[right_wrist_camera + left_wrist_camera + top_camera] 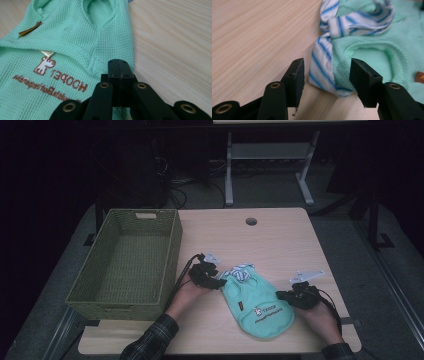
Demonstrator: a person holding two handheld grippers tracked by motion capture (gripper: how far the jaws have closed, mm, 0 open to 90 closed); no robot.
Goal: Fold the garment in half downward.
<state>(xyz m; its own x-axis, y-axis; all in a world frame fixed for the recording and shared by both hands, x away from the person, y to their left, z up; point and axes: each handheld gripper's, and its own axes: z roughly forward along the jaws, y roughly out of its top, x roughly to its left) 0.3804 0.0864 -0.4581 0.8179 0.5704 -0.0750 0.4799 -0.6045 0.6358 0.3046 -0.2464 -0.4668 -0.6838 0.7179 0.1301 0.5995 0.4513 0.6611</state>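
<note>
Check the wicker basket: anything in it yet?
Empty. The high view shows the green basket with a bare woven floor; the mint garment lies on the table.

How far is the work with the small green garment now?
The mint garment lies flat on the table. The right hand-held gripper is shut at its edge. The left hand-held gripper stands open around the striped trim, not yet pinching. The basket holds nothing; folding or putting away seems left.

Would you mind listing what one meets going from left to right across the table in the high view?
Basket → left claw → green garment → right claw.
</note>
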